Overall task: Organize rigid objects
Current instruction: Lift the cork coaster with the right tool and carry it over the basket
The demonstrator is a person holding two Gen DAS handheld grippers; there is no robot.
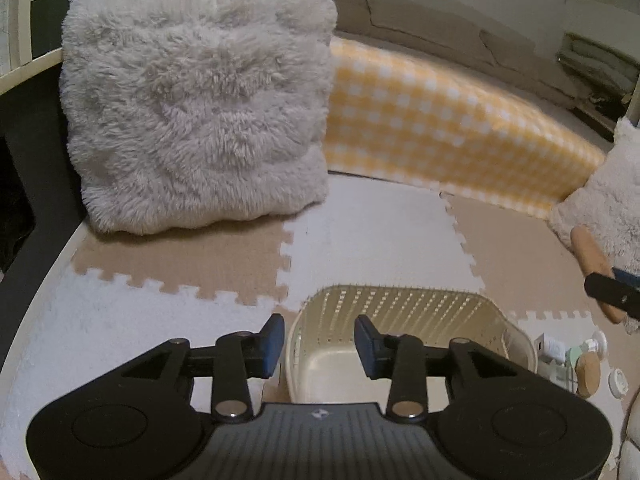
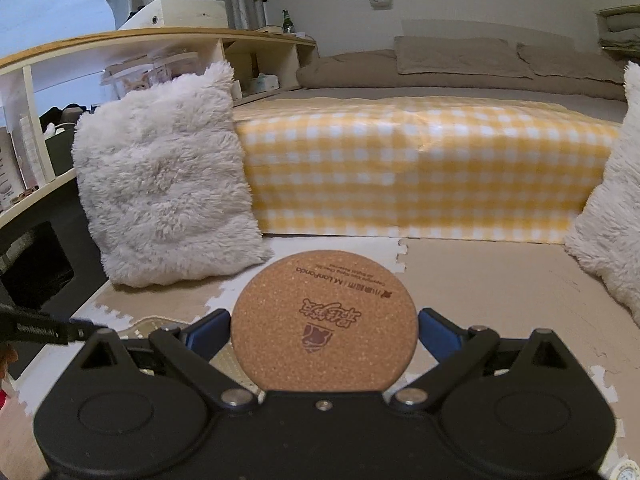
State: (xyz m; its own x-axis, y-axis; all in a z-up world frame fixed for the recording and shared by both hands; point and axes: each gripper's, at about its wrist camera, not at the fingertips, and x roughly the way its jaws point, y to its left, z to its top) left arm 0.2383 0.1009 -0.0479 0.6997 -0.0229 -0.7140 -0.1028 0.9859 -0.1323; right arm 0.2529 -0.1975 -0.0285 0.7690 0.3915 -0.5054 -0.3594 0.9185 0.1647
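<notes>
- Two grippers are in play; items below run from left to right across the scene.
- Far left: a fluffy white cushion (image 1: 196, 96) stands propped upright on the foam floor mat (image 1: 372, 232), well clear of the work.
- Left gripper (image 1: 320, 346): jaws spread partway with nothing between the pads. It points down over the near rim of the cream perforated basket (image 1: 404, 308), whose hollow lies directly ahead of and below the fingertips.
- The basket interior, as far as it is visible, shows a bare floor; the gripper body hides the near part.
- Right gripper (image 2: 325, 330): jaws pinch the cork coaster (image 2: 325, 322) across its width, one blue pad on each edge. The disc stands on edge, printed face toward the camera.
- In the left wrist view the same coaster (image 1: 592, 264) appears edge-on at the far right, raised above the mat and to the right of the basket.
- Governing relation: the basket lies to the left of and below the held coaster, so the right hand is judged to need travel leftward and downward before releasing.
- Right of the basket, several small items (image 1: 576, 360) remain on the mat, including a second cork disc; the rest are too small to identify.
</notes>
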